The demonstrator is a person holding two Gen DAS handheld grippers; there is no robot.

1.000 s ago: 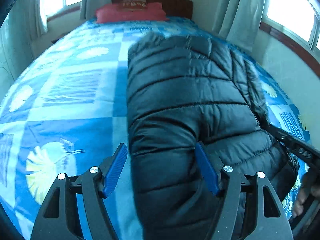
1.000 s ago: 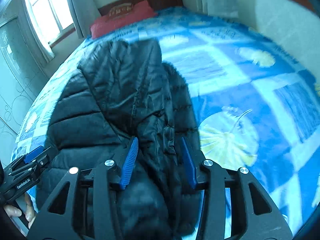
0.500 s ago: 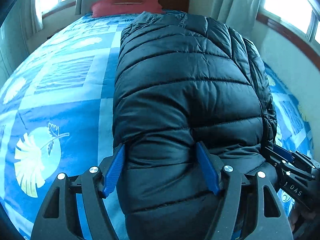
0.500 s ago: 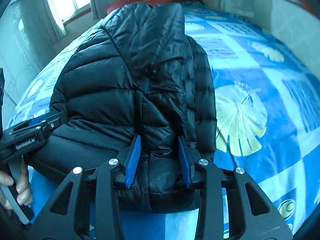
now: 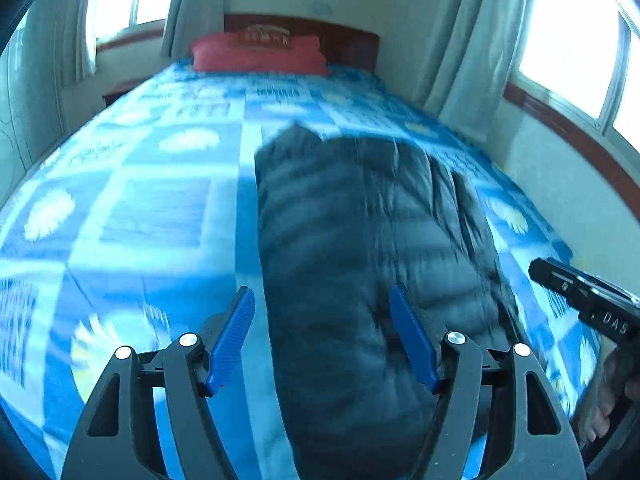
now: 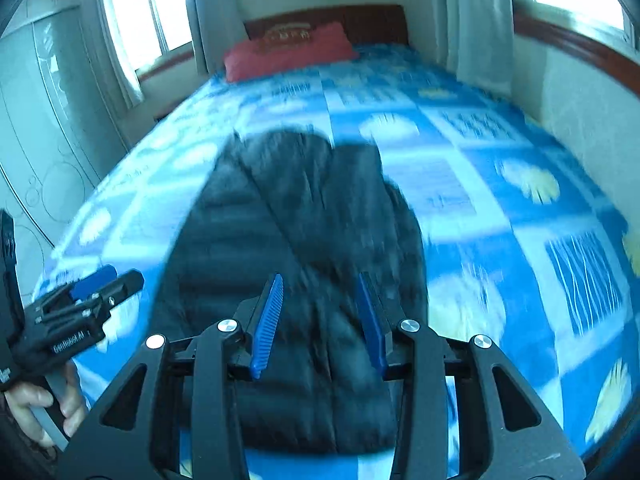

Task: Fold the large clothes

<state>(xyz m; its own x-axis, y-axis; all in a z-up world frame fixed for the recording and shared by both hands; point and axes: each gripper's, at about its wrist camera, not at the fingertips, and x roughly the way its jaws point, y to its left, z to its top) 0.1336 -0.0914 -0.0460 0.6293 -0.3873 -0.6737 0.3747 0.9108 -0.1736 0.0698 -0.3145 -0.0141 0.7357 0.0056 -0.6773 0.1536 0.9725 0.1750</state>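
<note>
Bed (image 5: pixel 132 216): foot-end middle taken by black padded jacket (image 5: pixel 360 240). Open sheet along both long edges and up to the head edge. Red pillow (image 5: pixel 260 54) blocks the head edge. Wall and curtains (image 6: pixel 480 24) crowd the right edge; wardrobe (image 6: pixel 44 128) stands off the left.

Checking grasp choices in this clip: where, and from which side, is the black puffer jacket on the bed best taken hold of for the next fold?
Probably the near hem, one hold at each corner, coming from the near end of the bed. The black puffer jacket lies as a long strip running toward the red pillow, so that end is closest and free.
</note>
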